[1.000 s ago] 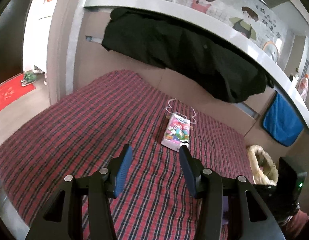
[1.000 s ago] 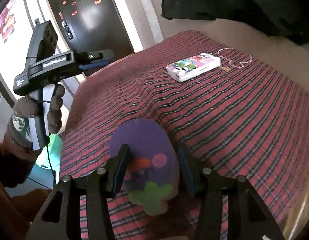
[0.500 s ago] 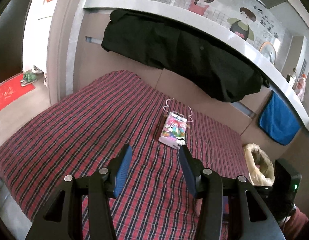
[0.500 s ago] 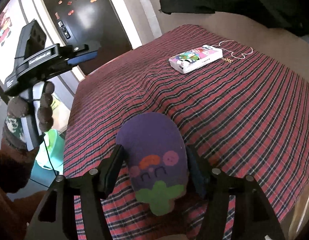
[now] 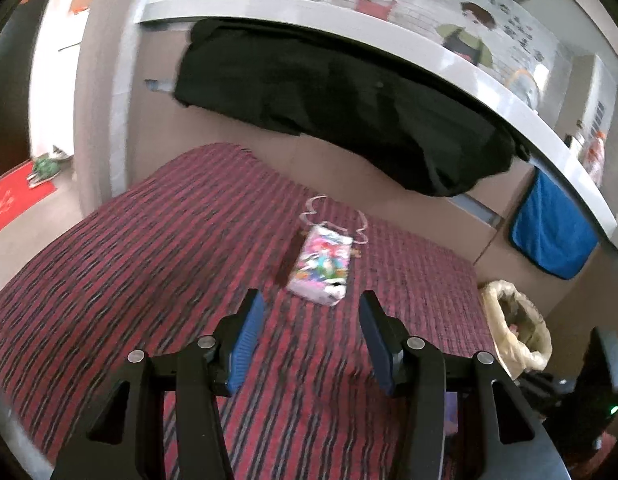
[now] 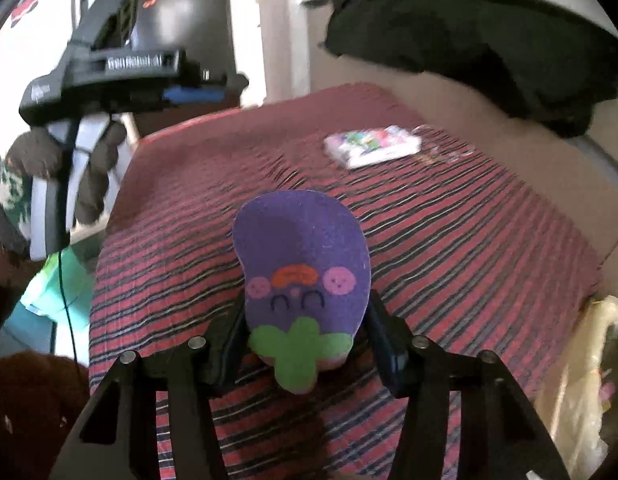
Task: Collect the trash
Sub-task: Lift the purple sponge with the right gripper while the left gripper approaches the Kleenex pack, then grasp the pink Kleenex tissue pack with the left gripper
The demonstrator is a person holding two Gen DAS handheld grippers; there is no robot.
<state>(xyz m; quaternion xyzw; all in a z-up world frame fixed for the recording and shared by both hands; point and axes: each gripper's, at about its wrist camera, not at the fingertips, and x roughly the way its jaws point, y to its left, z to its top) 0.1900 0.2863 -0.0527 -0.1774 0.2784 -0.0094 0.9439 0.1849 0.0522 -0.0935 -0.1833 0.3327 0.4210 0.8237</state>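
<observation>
- Right tongs [image 6: 305,336] clenched on purple eggplant-shaped sponge [image 6: 303,272], above plaid tabletop's [image 5: 129,264] near edge.
- Left tongs [image 5: 311,334] released, empty.
- Colourful packet [image 5: 323,264] near far edge, print blurred.
- Lined bin [image 5: 517,328] partly cut off.

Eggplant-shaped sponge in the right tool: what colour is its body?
Purple sponge, green stem end; clearest in the right wrist view.

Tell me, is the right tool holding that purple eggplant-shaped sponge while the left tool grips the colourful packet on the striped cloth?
Not quite. The left tool is open and empty, as its own view shows; the colourful packet lies on the striped cloth ahead. The right tool does hold the sponge.
</observation>
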